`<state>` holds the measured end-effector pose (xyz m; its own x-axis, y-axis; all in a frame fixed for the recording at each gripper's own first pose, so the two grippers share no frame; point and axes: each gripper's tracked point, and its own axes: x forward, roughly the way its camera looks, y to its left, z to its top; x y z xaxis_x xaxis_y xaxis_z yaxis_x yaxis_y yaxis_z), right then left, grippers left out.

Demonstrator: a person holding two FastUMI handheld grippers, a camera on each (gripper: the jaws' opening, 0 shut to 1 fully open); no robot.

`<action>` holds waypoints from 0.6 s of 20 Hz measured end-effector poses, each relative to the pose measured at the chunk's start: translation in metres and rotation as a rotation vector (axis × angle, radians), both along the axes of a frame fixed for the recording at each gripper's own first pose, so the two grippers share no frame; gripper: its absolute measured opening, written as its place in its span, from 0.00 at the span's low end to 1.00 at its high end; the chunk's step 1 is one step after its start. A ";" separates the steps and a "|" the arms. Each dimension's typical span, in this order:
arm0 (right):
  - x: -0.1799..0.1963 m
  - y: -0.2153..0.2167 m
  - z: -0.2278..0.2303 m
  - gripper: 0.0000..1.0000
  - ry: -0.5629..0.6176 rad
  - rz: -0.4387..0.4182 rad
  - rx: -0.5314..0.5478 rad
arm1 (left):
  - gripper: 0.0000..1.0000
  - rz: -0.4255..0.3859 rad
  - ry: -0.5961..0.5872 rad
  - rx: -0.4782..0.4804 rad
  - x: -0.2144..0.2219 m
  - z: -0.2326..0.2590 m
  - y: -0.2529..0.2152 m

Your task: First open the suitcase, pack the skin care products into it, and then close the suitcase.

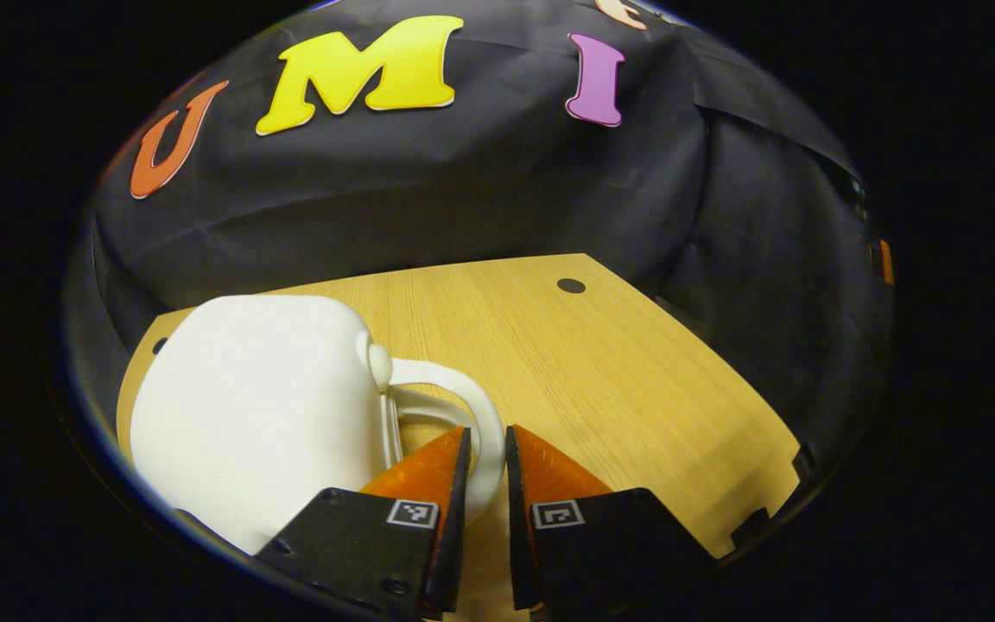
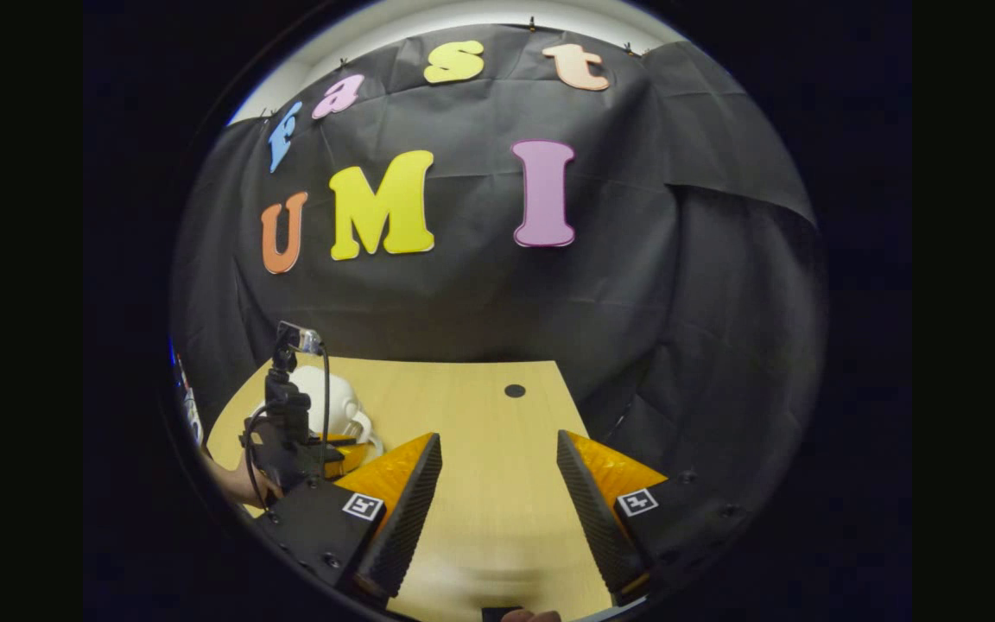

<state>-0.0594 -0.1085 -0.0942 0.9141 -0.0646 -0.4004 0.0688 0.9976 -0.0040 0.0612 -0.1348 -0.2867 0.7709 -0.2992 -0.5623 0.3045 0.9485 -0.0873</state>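
Observation:
A small white hard-shell suitcase (image 1: 256, 406) lies closed on the wooden table (image 1: 627, 380), at the left of the left gripper view. Its curved white handle (image 1: 491, 415) arches out to the right and passes between my left gripper's fingers. My left gripper (image 1: 487, 434) is shut on that handle. In the right gripper view the suitcase (image 2: 338, 399) is small and far to the left, partly hidden behind the left gripper's body and camera mount (image 2: 288, 423). My right gripper (image 2: 497, 442) hangs open over bare table (image 2: 489, 510) with nothing between its fingers.
A small dark round hole (image 1: 571, 285) marks the table near its far edge, also in the right gripper view as the hole (image 2: 515, 390). Black cloth walls close the booth behind and to the right. A hand (image 2: 243, 488) holds the left gripper.

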 end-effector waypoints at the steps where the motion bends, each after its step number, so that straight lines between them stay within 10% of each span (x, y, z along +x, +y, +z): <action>1: 0.003 0.006 0.001 0.80 -0.004 0.016 -0.004 | 0.35 0.012 0.004 -0.026 -0.002 0.005 0.000; 5: 0.020 0.035 0.006 0.80 -0.024 0.087 0.002 | 0.93 0.092 -0.029 -0.074 -0.014 0.041 0.010; 12: 0.059 0.083 0.060 0.79 -0.151 0.164 -0.013 | 0.97 0.304 -0.292 -0.047 -0.027 0.185 0.080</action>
<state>-0.0003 -0.0256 -0.0342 0.9622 0.0855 -0.2585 -0.0935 0.9954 -0.0185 0.0338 -0.0552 -0.1021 0.9529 -0.0541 -0.2986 0.0301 0.9960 -0.0844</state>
